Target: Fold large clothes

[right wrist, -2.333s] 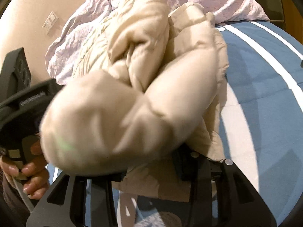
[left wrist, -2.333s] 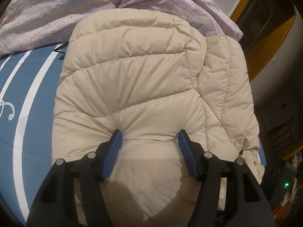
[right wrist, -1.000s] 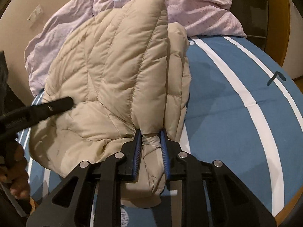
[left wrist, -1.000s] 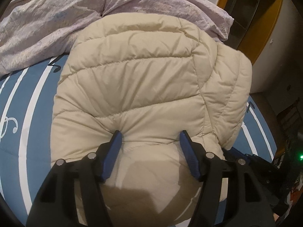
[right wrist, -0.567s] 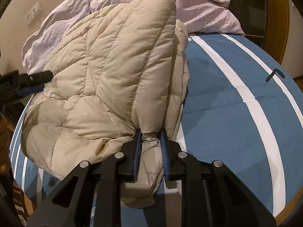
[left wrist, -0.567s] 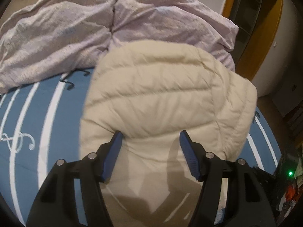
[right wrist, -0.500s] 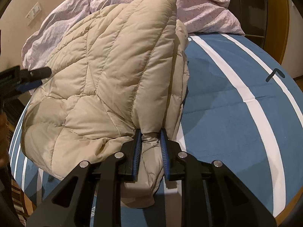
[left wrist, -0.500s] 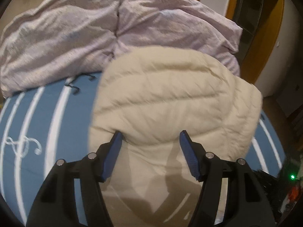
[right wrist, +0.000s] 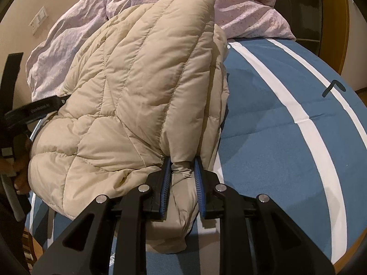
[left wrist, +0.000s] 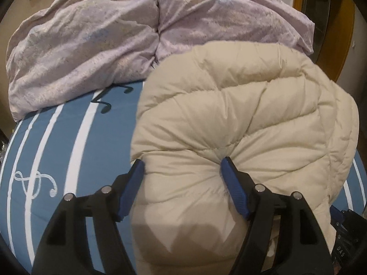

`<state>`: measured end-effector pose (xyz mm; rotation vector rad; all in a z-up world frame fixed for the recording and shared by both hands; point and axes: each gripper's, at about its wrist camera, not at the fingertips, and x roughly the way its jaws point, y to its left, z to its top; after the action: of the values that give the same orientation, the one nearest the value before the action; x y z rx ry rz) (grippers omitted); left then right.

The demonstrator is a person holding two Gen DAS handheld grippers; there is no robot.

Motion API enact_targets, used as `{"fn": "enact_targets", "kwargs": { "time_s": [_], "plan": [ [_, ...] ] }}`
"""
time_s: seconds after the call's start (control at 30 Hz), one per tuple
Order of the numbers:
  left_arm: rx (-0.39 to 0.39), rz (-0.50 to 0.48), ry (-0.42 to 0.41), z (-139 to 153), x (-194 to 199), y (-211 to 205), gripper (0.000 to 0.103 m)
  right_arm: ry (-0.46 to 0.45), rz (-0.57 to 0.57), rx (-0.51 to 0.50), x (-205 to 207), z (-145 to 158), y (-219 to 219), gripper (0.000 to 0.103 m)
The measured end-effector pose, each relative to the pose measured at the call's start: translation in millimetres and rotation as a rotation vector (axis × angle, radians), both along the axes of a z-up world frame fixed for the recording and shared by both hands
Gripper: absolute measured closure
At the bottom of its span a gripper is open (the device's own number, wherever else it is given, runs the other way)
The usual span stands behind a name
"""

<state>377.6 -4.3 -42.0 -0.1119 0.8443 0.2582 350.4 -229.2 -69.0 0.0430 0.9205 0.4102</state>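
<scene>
Your right tool [right wrist: 182,160] is clamped on a bunched fold at the edge of the beige quilted down jacket [right wrist: 137,96], which lies folded on the blue bedspread with white stripes [right wrist: 286,137], its far end against the lilac duvet [right wrist: 240,4]. Your left tool [left wrist: 182,162] stands wide, its jaws having just been opening; a thick puffed roll of the same jacket [left wrist: 240,114] sits between the blue pads [left wrist: 234,188], and the left pad shows a slight gap. Your left hand [right wrist: 20,171] shows at the frame's edge.
</scene>
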Motion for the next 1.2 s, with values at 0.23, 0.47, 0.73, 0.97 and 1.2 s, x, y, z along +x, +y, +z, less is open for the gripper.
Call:
{"fn": "enact_targets", "kwargs": {
  "time_s": [0.23, 0.47, 0.73, 0.97, 1.2],
  "plan": [
    [0.023, 0.0, 0.004, -4, 2, -7, 0.032, -0.072, -0.021, -0.023, -4, 36, 0, 0.082],
    [0.021, 0.0, 0.005, -4, 2, -7, 0.032, -0.173, 0.011, 0.056, 6, 89, 18, 0.08],
    [0.014, -0.003, 0.001, -4, 2, -6, 0.032, -0.19, -0.013, -0.014, 46, 87, 57, 0.08],
    [-0.005, -0.018, -0.014, -5, 4, -4, 0.032, -0.15, -0.062, -0.066, 69, 55, 54, 0.08],
    [-0.031, -0.027, -0.024, -8, 7, -4, 0.032, -0.139, -0.066, -0.115, 77, 33, 60, 0.08]
  ]
}}
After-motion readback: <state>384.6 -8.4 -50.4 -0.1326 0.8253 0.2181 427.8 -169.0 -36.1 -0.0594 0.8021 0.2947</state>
